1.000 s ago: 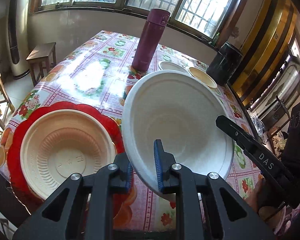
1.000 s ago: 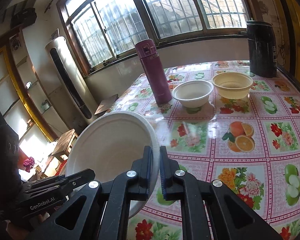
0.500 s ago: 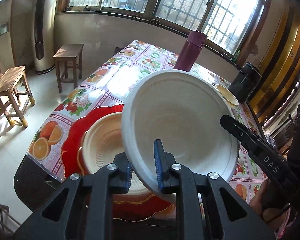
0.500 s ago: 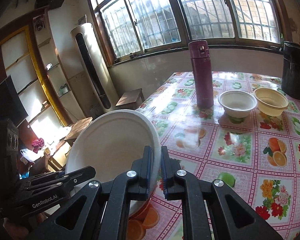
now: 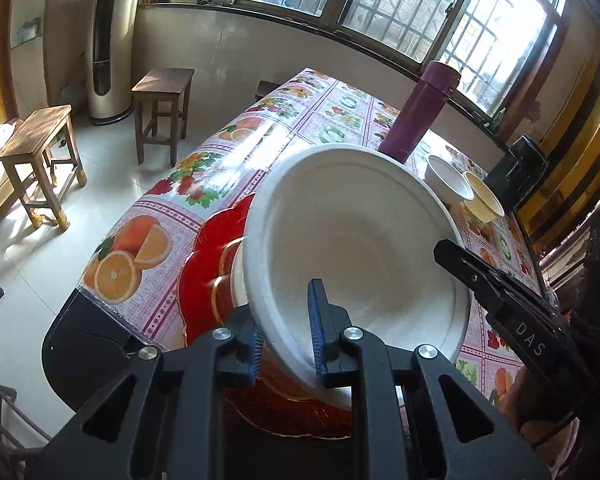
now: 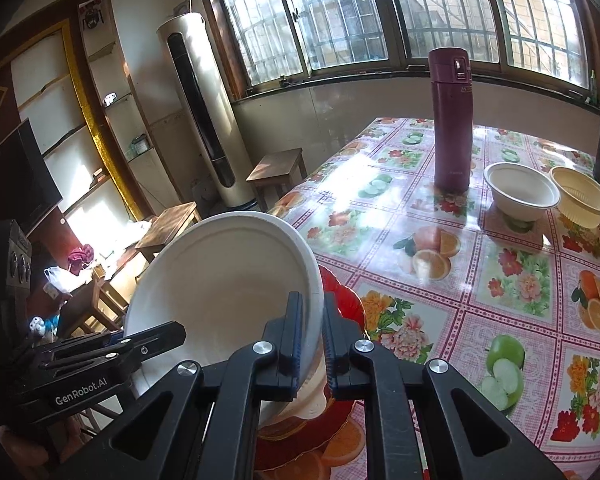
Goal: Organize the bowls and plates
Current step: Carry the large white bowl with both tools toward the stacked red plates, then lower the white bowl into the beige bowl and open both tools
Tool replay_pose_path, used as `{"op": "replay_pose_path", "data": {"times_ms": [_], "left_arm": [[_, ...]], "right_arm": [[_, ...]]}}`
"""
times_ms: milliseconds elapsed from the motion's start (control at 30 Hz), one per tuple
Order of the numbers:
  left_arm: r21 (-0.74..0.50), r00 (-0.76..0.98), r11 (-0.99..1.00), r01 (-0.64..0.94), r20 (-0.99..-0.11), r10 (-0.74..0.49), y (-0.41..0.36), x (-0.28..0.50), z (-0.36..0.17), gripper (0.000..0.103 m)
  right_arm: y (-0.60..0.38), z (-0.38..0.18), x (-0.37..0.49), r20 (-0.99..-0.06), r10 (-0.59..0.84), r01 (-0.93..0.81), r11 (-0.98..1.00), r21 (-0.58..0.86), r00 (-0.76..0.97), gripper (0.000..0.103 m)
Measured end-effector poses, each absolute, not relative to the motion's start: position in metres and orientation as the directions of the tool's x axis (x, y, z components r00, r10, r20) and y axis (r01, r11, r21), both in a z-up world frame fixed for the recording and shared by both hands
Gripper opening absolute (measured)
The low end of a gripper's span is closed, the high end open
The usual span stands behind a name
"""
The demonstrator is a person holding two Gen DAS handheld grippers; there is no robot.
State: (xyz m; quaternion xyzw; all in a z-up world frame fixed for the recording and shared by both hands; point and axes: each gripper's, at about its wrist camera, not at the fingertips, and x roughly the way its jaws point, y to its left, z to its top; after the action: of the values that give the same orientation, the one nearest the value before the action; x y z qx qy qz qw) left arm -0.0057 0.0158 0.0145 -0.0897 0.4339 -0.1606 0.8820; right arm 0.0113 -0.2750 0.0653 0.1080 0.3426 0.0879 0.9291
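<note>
Left wrist view: the left gripper (image 5: pixel 286 350) is clamped on the near rim of the white plate (image 5: pixel 364 248), one blue pad inside and one outside. The plate is tilted and hangs over the red plate (image 5: pixel 208 276) at 9 o'clock, near the table's front edge. A beige dish (image 5: pixel 238 280) shows under it, though mostly hidden, so I cannot tell whether they touch. The right gripper's finger enters at 3 o'clock.

Right wrist view: the right gripper (image 6: pixel 310 344) pinches the opposite rim of the same white plate (image 6: pixel 220 280), jaws nearly closed on the thin edge. Two small bowls (image 6: pixel 522 190) sit at 2 o'clock beside the maroon flask (image 6: pixel 452 120).

The plate looks light, pulp-like and fairly stiff but easily dented; the rolled rim is the sensible place to grip, with gentle pressure.
</note>
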Motion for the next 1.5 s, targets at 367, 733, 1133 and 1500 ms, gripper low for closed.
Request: {"op": "replay_pose_path", "data": {"times_ms": [367,733,1133,1500], "left_arm": [[-0.297,0.557,0.941,0.162,-0.760,-0.336,0.026,0.001,0.003,0.017],[-0.271,0.603,0.951,0.146,-0.738,-0.303,0.021,-0.001,0.006,0.032],[-0.122,0.721,0.988,0.097,-0.676,-0.155,0.018,-0.008,0.021,0.067],[-0.118,0.722,0.977,0.177,-0.659,-0.211,-0.019,-0.012,0.028,0.075]], "right_arm": [[-0.270,0.042,0.028,-0.657,0.261,-0.100,0.957,0.272,0.707,0.012],[-0.268,0.028,0.029,-0.639,0.294,-0.140,0.949,0.281,0.711,0.014],[-0.293,0.047,0.011,-0.496,0.308,-0.154,0.932,0.327,0.812,0.067],[-0.377,0.010,0.039,-0.625,0.290,0.105,0.850,0.516,0.725,0.077]]}}
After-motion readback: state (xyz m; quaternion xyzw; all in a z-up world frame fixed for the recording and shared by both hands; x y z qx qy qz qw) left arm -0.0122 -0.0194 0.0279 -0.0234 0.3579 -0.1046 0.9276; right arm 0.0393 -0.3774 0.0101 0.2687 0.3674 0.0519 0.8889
